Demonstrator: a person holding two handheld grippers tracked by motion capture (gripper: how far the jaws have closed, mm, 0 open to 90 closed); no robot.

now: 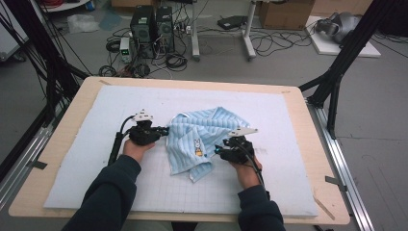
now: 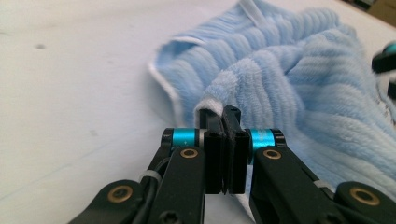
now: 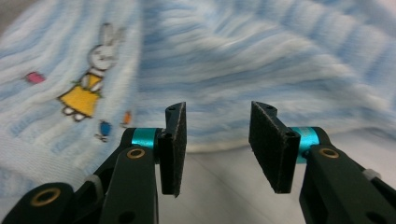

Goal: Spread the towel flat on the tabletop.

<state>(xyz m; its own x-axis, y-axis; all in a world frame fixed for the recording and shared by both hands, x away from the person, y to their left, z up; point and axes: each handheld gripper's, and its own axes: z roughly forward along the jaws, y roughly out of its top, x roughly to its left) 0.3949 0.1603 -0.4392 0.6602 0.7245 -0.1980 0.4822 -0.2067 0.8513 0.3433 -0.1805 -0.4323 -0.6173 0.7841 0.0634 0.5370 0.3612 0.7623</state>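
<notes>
Basically, the blue towel (image 1: pixel 204 141) is crumpled mid-desk (image 1: pixel 72 125), its 9 o'clock edge already pinched by the left tongs (image 2: pixel 223 122), while the right tongs (image 3: pixel 217 140) are held open at its 3 o'clock edge, so folding looks barely started.

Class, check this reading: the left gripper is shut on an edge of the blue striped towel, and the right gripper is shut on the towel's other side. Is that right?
Not quite. The left gripper is indeed shut on the blue striped towel, at its edge. But the right gripper is open, jaws apart just short of the cloth, as the right gripper view shows.
</notes>
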